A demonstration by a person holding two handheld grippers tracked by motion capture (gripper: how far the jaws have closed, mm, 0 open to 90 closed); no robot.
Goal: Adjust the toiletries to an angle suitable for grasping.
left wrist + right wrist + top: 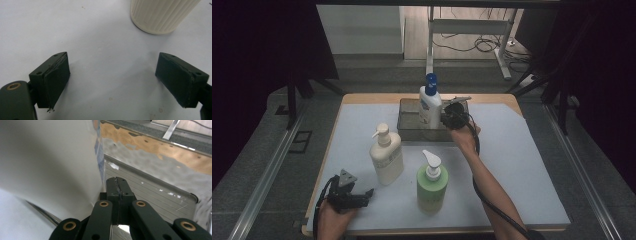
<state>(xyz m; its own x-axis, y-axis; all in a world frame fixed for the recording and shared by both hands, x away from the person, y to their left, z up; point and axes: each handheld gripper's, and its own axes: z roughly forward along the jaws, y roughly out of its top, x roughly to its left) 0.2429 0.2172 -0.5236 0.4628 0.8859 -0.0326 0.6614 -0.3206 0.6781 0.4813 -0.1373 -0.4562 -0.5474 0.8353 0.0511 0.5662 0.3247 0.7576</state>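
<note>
White lotion bottle with blue cap (430,102) stands in the metal tray (408,129) at upper centre; right tongs (454,115) closed, empty, beside it. Left tongs (362,197) wide open, empty, lower left.

Three bottles (430,102) (386,155) (432,182), one tray (408,131), two tongs (362,197) (447,119).

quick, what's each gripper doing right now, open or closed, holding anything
Left gripper: open, holding nothing, low over the table.
Right gripper: closed, holding nothing, beside the white bottle.
</note>
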